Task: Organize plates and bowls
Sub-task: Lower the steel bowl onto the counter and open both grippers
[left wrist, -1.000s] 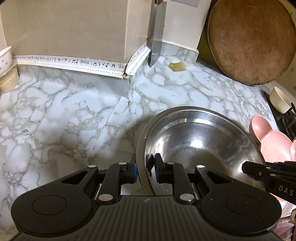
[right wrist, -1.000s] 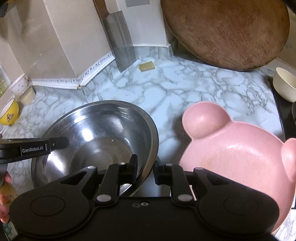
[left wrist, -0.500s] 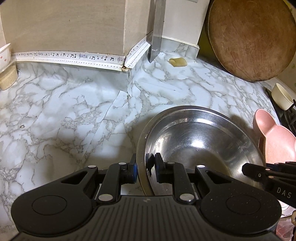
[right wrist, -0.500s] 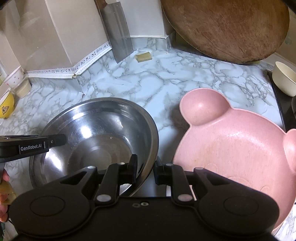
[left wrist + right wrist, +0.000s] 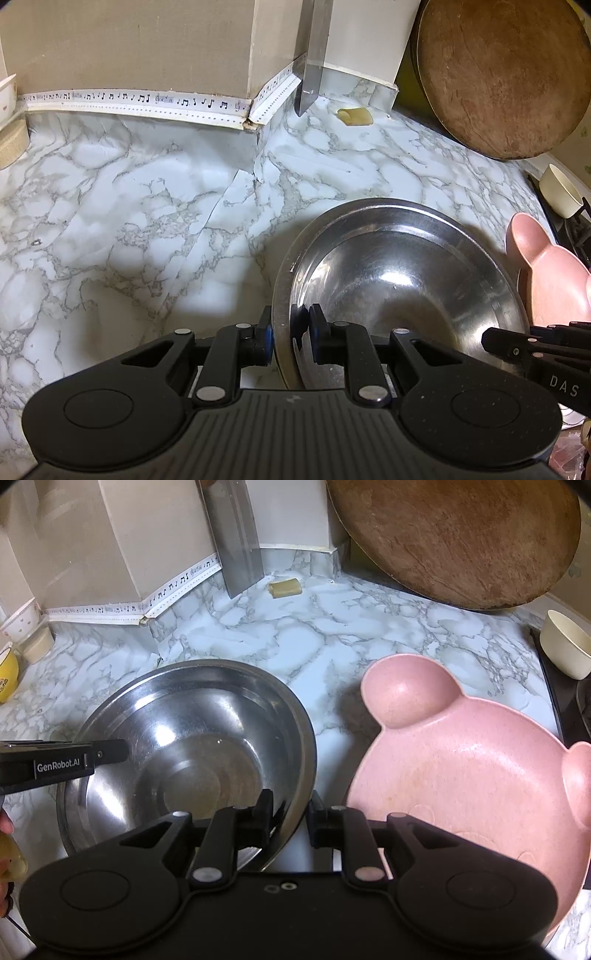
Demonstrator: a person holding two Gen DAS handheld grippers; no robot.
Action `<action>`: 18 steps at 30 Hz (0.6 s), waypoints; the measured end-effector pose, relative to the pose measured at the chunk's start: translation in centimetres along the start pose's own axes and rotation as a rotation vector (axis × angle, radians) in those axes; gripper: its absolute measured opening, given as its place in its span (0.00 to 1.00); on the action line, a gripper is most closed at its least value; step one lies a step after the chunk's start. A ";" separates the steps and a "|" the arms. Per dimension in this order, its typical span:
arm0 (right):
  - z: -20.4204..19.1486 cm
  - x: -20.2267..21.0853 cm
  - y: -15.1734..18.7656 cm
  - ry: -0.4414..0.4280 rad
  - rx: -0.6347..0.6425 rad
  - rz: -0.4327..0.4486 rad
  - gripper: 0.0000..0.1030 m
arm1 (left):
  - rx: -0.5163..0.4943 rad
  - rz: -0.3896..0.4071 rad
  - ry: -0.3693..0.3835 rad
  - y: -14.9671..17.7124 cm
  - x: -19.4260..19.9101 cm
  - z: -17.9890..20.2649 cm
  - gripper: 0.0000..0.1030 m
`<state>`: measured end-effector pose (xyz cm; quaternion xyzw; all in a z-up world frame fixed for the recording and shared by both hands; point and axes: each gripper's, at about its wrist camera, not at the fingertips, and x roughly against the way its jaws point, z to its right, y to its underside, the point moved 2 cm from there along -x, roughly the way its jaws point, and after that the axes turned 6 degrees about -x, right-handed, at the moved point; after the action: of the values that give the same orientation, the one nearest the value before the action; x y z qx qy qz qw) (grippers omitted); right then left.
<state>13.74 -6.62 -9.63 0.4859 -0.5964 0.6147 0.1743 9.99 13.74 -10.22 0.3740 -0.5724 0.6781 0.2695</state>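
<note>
A large steel bowl point(image 5: 399, 280) point(image 5: 192, 746) is held over the marble counter by both grippers. My left gripper point(image 5: 290, 334) is shut on its left rim, one finger outside and one inside. On the opposite rim, my right gripper point(image 5: 290, 819) is shut the same way. Each gripper shows as a black arm in the other's view. A pink bear-shaped plate point(image 5: 472, 775) point(image 5: 546, 273) lies on the counter just right of the bowl.
A round wooden board point(image 5: 458, 535) leans on the back wall, with a cleaver point(image 5: 238, 542) standing left of it and a small yellow block point(image 5: 284, 588) on the counter. A cream bowl point(image 5: 565, 650) sits far right; small bowls, one yellow point(image 5: 7, 672), sit far left.
The steel bowl, held by both grippers, has drifted slightly forward over the counter; the back wall and pink plate have shifted in view. The grips stay the same.
</note>
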 end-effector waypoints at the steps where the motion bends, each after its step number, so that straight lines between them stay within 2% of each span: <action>1: 0.0 0.0 0.0 0.002 -0.004 -0.003 0.18 | -0.002 0.001 0.000 0.1 0.0 0.0 0.17; 14: 0.1 1.5 0.2 0.019 -0.016 0.029 0.19 | -0.028 0.012 0.023 0.7 1.1 -0.3 0.19; 17: 0.1 2.2 0.3 0.015 -0.013 0.038 0.19 | -0.033 0.035 0.015 0.9 2.1 -0.5 0.30; 18: 0.1 2.4 0.3 0.015 -0.013 0.043 0.19 | -0.036 0.044 0.010 1.0 2.4 -0.6 0.37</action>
<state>12.40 -7.69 -7.90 0.4673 -0.6093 0.6180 0.1685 7.68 13.98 -8.87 0.3529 -0.5914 0.6752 0.2640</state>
